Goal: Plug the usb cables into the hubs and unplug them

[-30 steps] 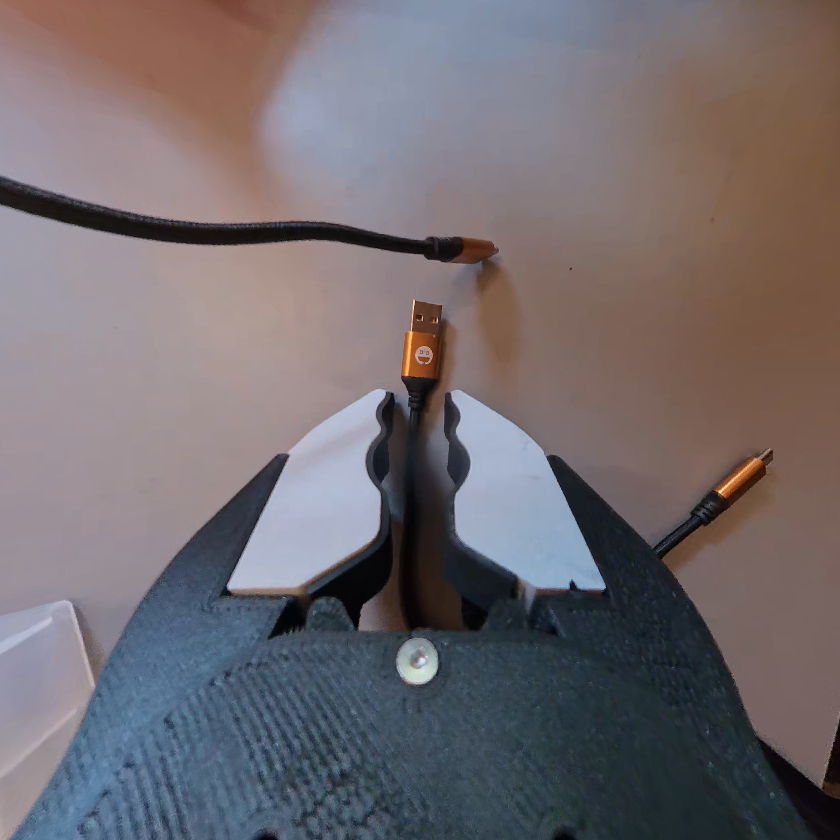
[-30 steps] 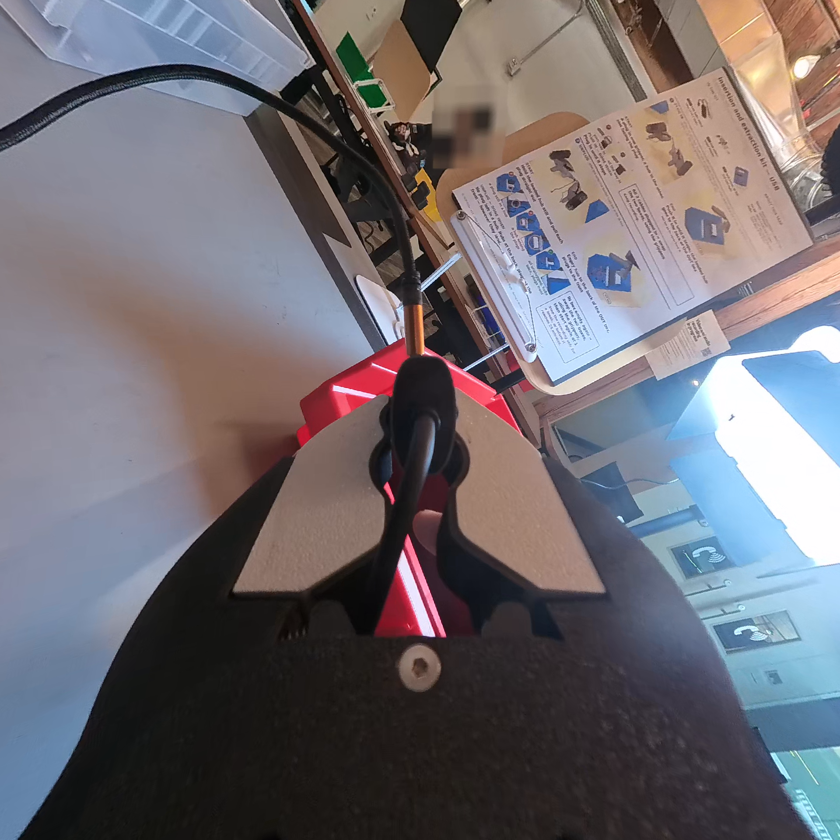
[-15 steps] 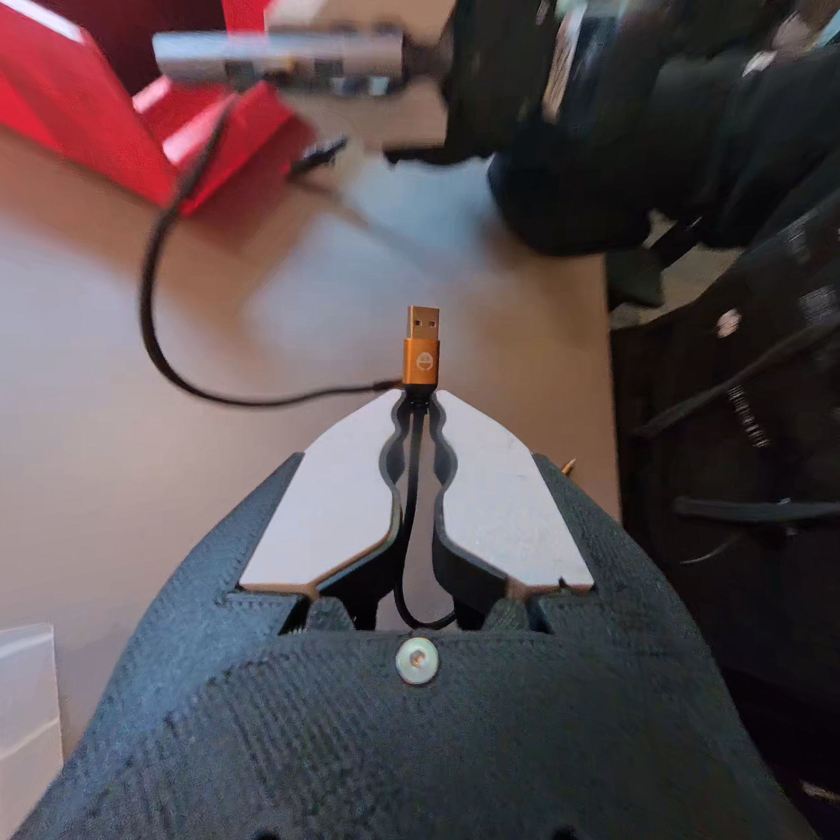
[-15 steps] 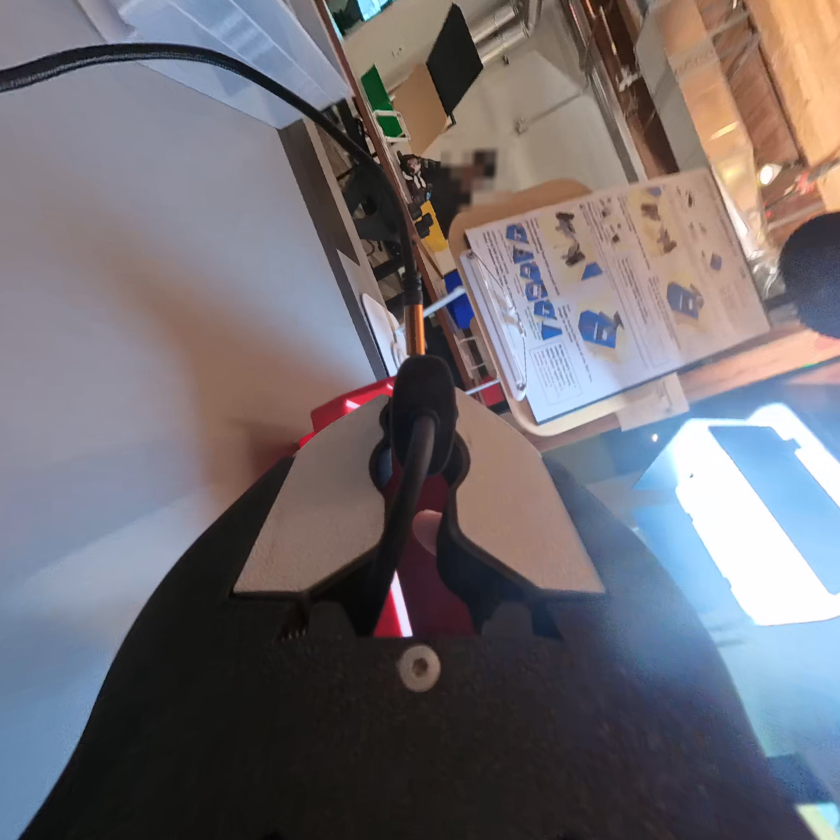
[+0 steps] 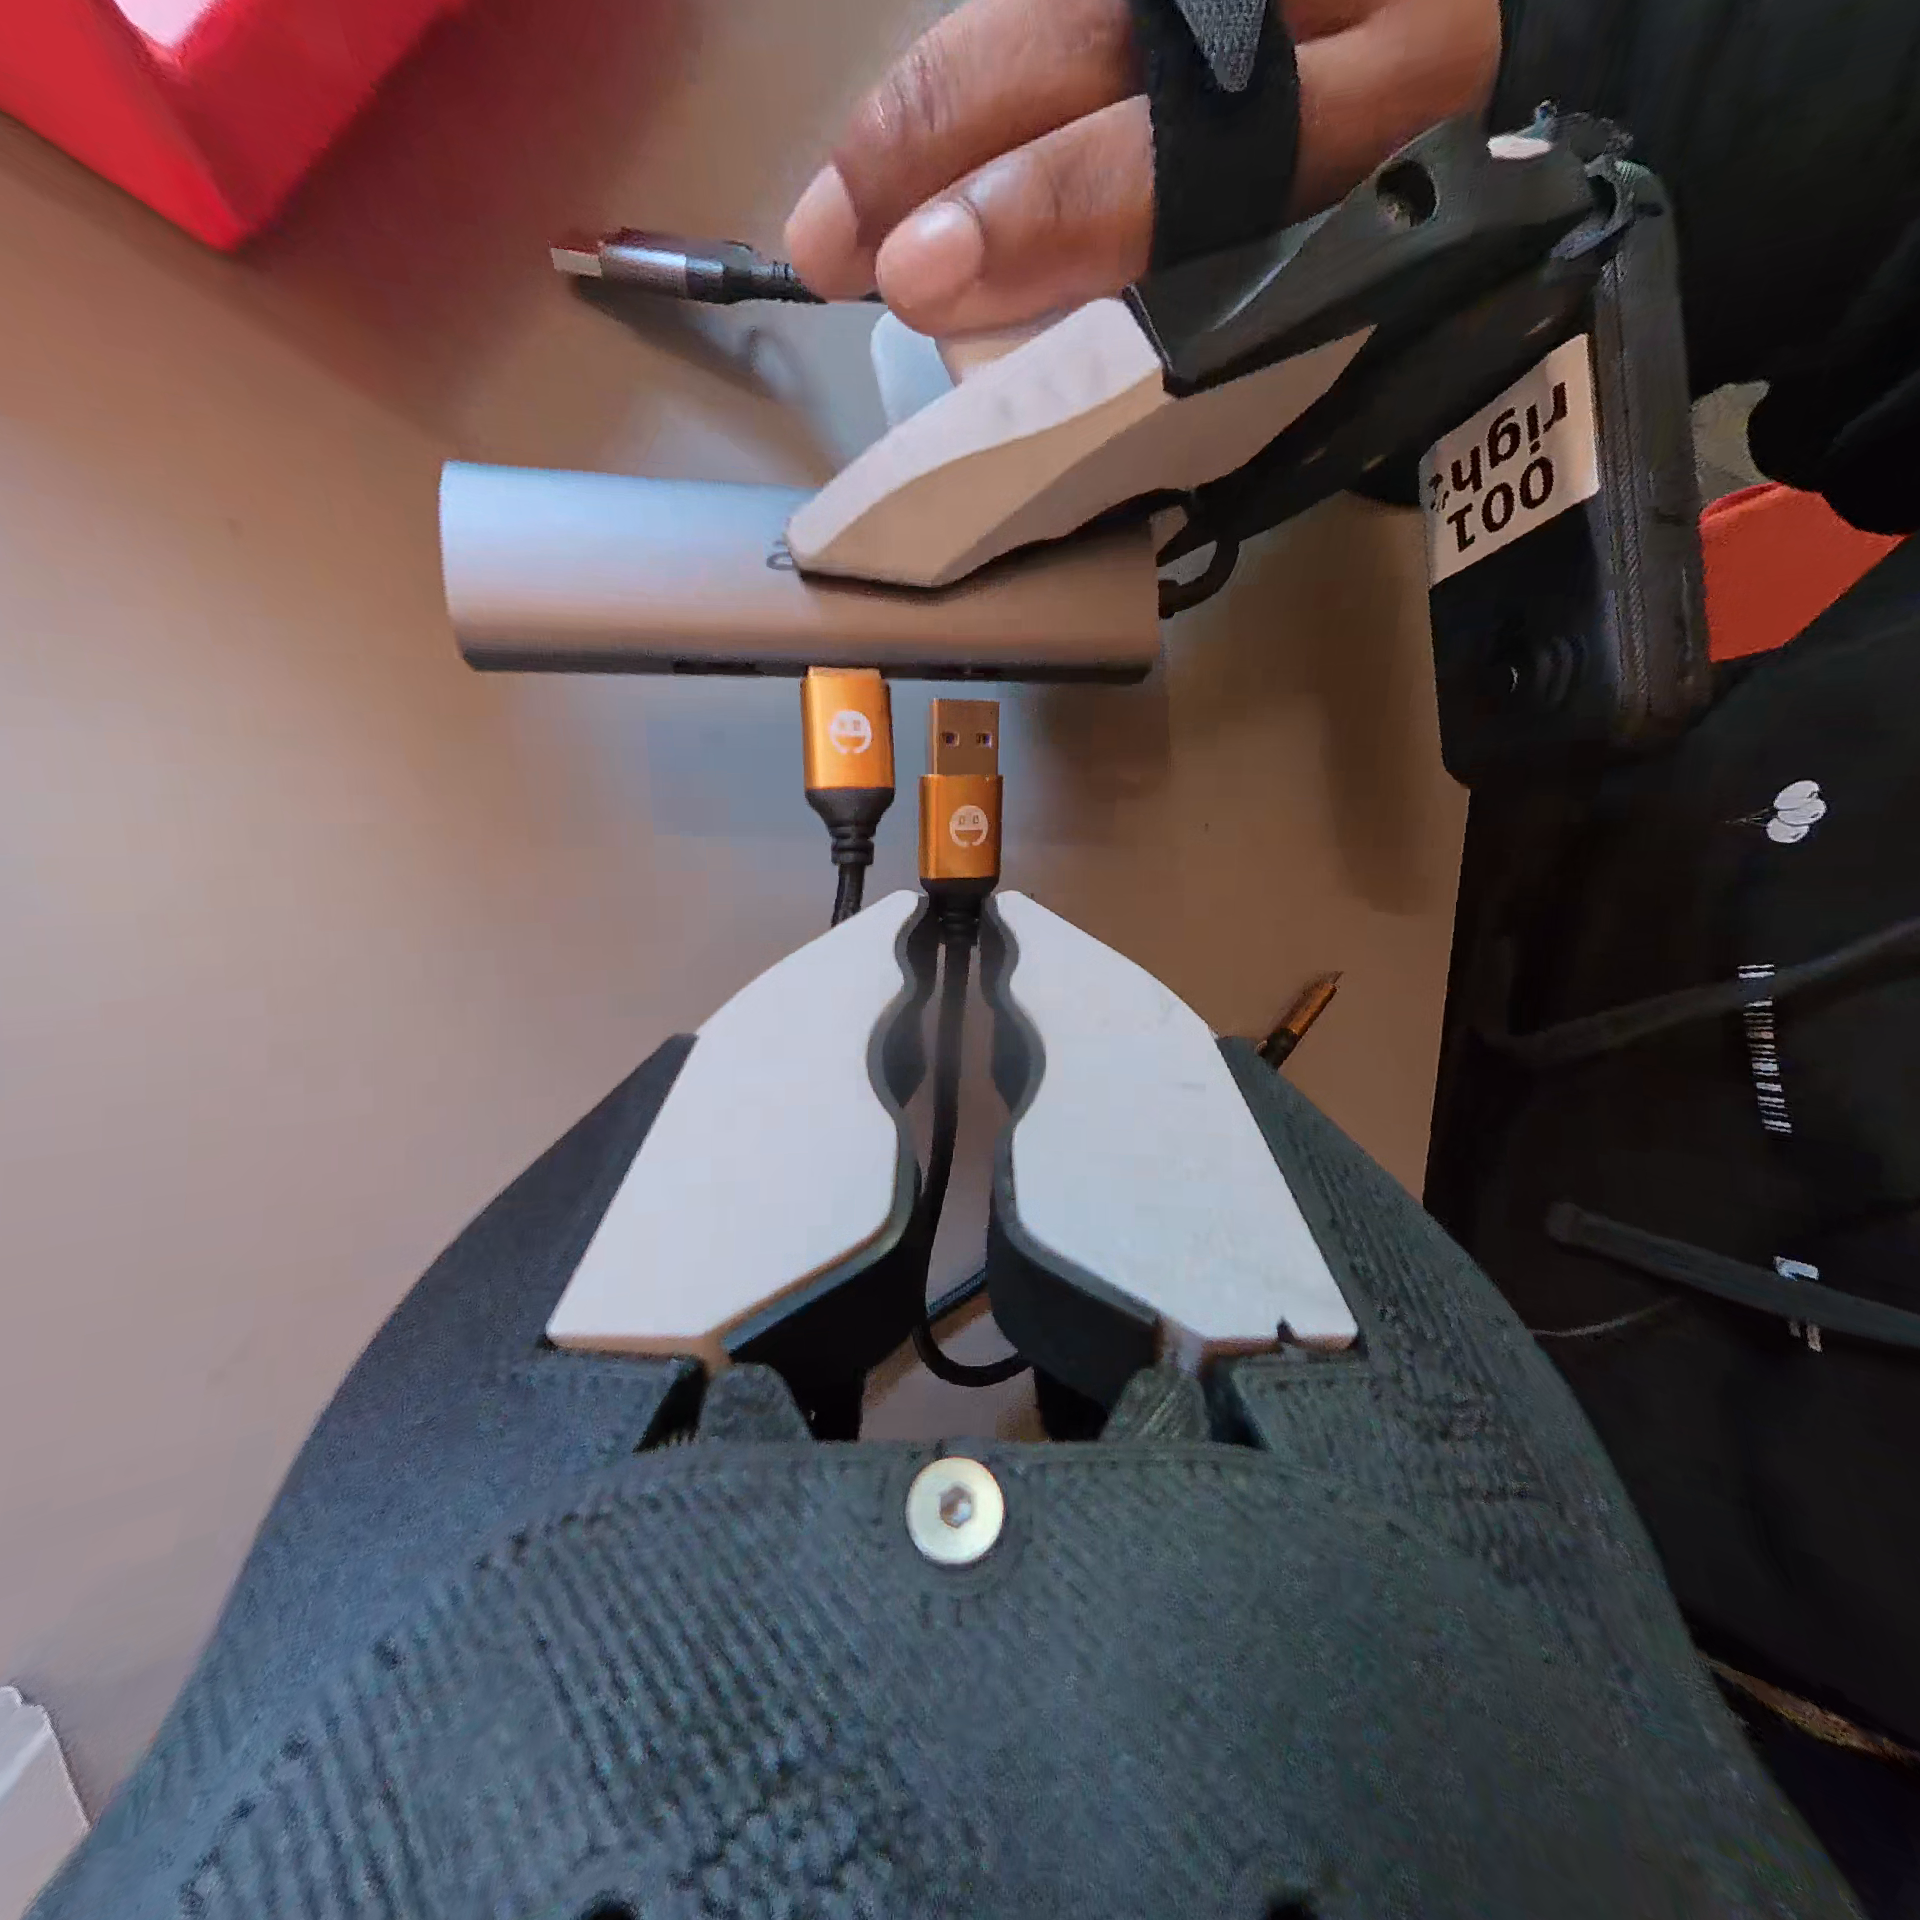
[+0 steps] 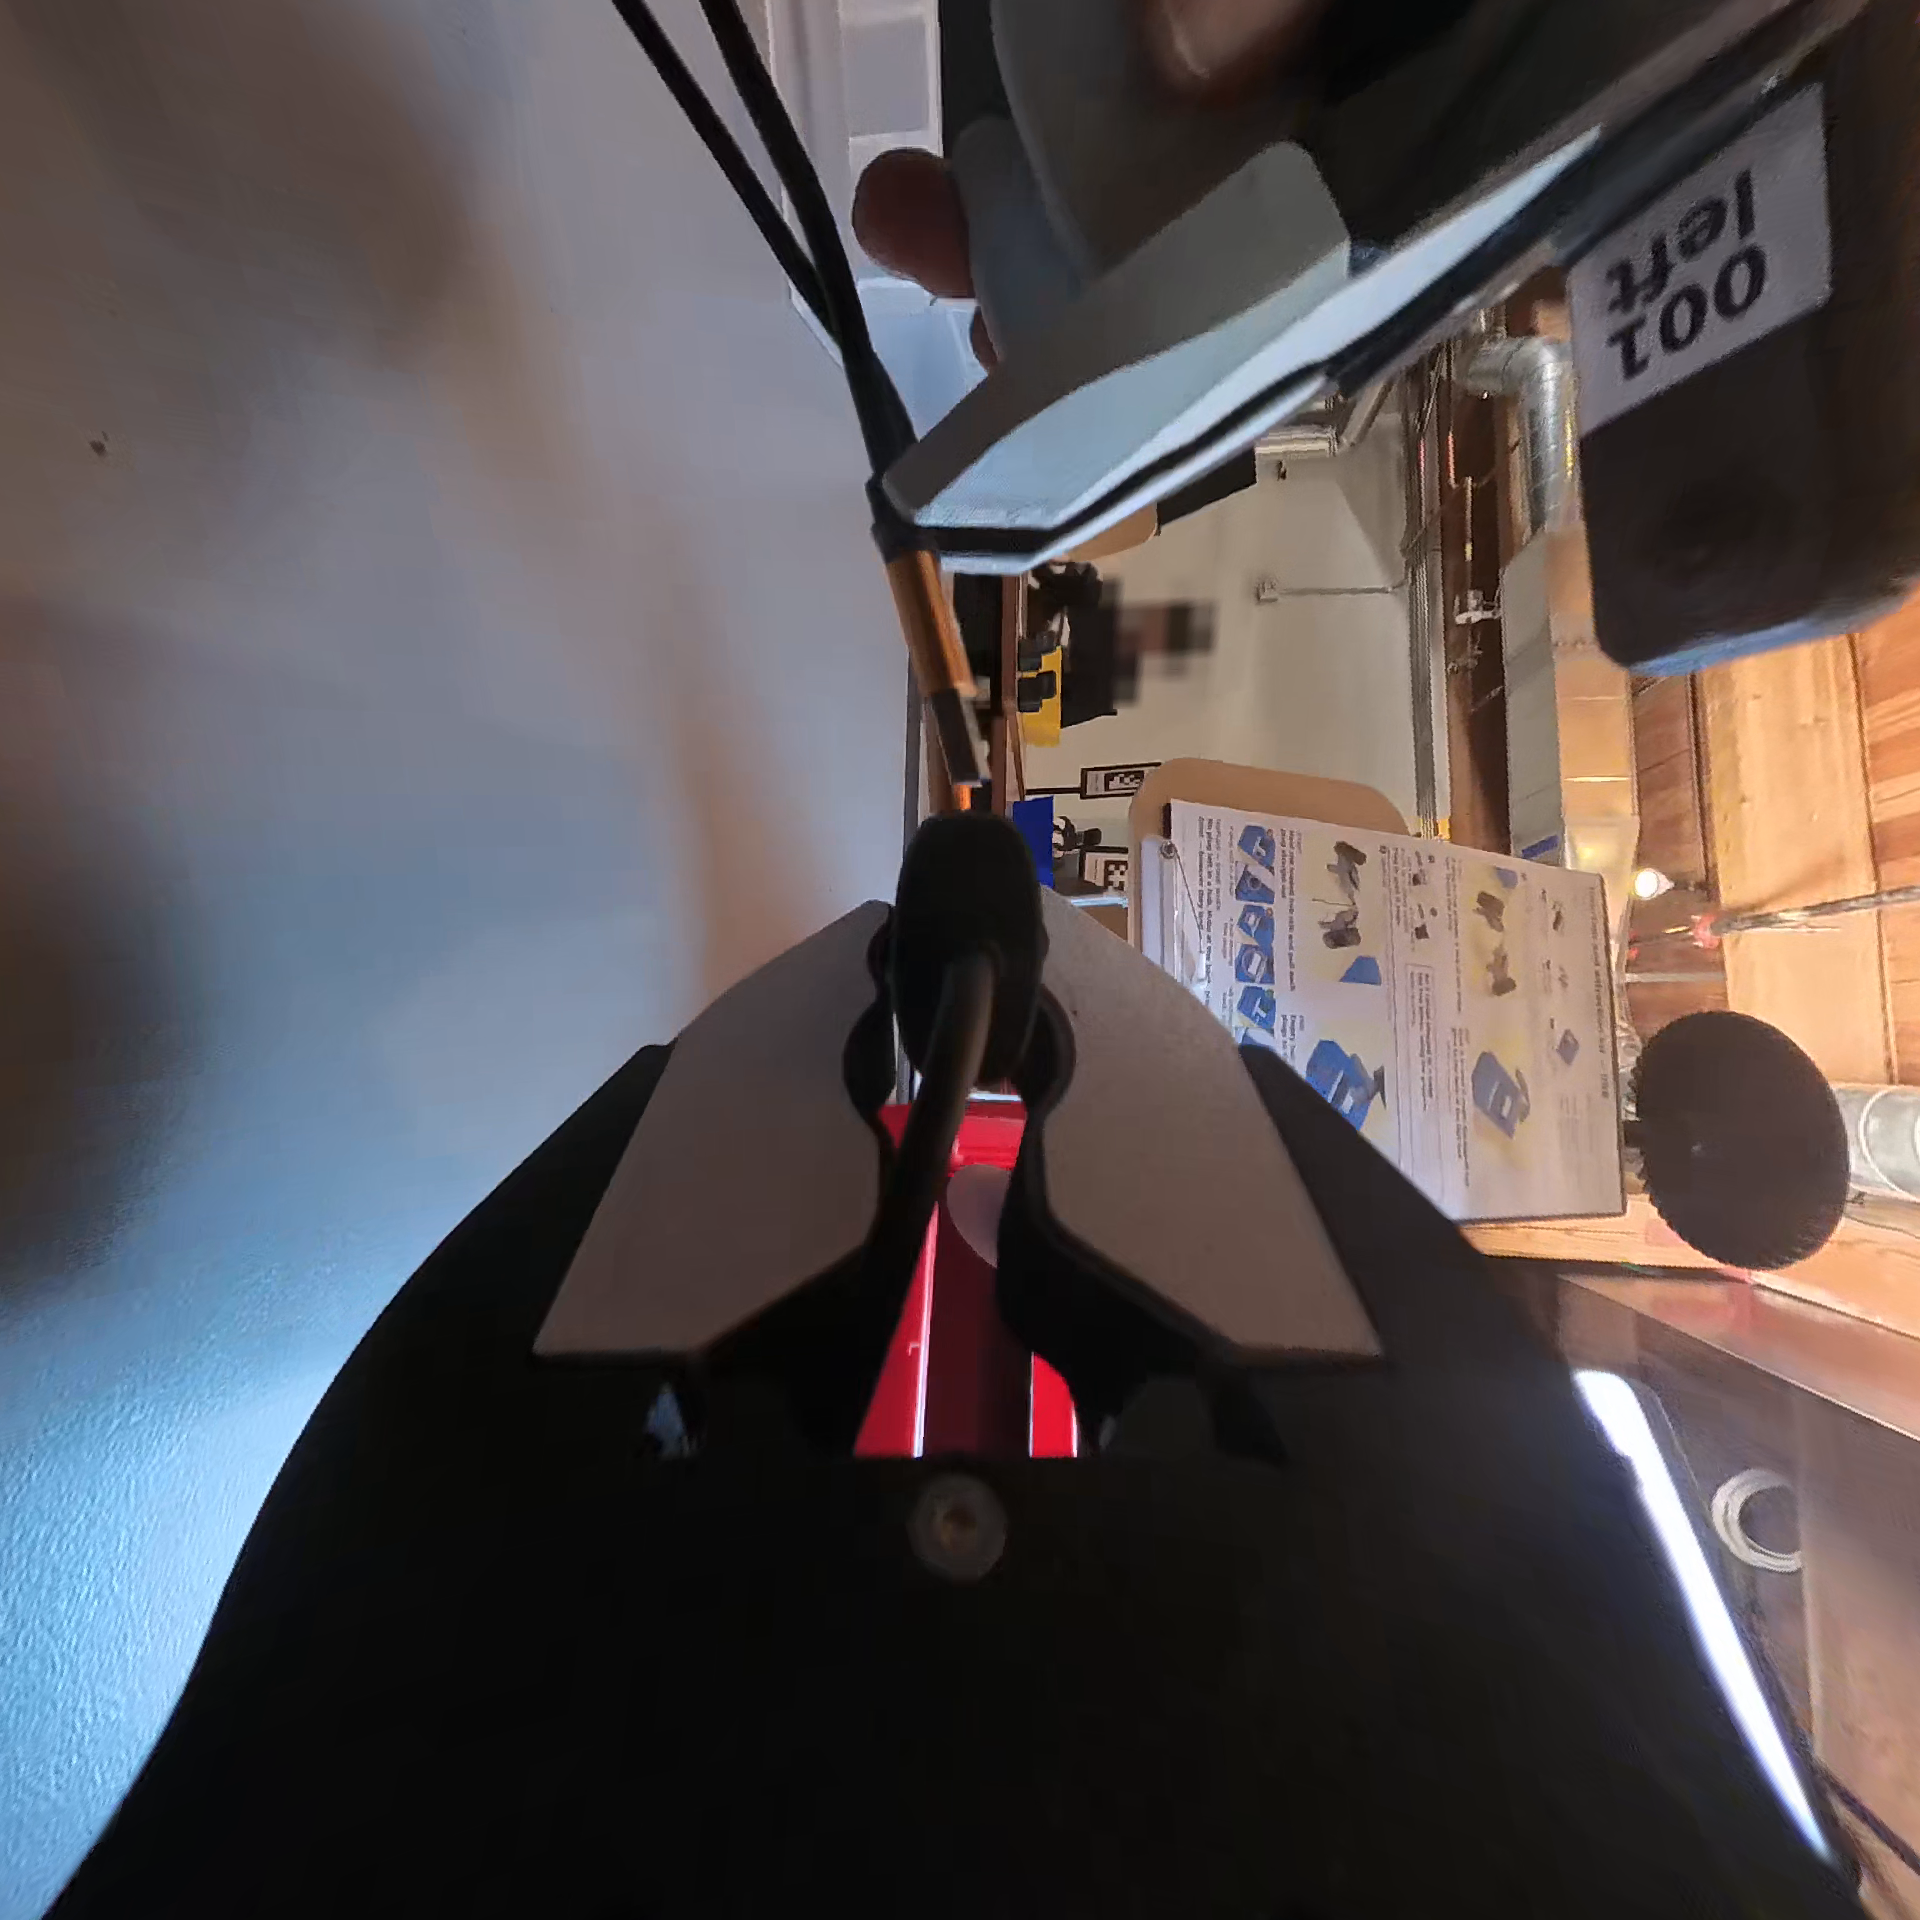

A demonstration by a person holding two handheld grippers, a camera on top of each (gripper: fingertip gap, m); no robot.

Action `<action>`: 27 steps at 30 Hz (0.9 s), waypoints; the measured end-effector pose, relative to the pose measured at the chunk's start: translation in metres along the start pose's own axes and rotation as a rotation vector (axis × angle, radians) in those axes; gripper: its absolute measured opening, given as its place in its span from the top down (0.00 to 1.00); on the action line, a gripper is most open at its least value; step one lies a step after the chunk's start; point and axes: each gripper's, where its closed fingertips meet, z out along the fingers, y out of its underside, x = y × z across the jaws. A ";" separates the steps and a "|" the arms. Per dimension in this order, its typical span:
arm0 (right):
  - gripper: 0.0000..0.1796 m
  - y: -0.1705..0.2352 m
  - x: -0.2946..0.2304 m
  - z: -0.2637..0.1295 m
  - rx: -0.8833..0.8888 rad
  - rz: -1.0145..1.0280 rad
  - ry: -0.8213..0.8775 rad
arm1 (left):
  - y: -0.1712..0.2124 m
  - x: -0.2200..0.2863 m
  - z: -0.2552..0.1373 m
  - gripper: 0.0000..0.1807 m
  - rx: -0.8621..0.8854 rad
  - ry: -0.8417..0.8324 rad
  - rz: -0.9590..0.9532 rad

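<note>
left gripper [image 5: 958,914] pinches usb cable [image 5: 961,821] (near hub [image 5: 623,582]).

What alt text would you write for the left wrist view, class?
The left hand-held gripper grips an orange USB cable, its plug just short of a grey hub held by the right hand-held gripper. Another orange plug is already inserted.

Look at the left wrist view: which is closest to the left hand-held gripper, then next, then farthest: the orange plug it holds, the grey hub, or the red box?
1. Orange plug, sticking out of the left hand-held gripper.
2. Grey hub, just beyond the plug's tip.
3. Red box, far top-left corner.
</note>
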 end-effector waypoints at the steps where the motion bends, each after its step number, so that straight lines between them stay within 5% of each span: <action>1: 0.91 -0.002 -0.001 0.001 0.003 -0.014 0.000 | 0.000 0.001 0.001 0.96 -0.005 0.010 -0.005; 21: 0.91 -0.007 -0.008 0.001 0.005 -0.074 -0.007 | 0.004 0.005 0.008 0.96 -0.165 0.139 -0.071; 27: 0.91 0.000 -0.004 -0.002 -0.034 -0.042 -0.014 | -0.007 0.008 0.009 0.96 -0.077 0.145 -0.059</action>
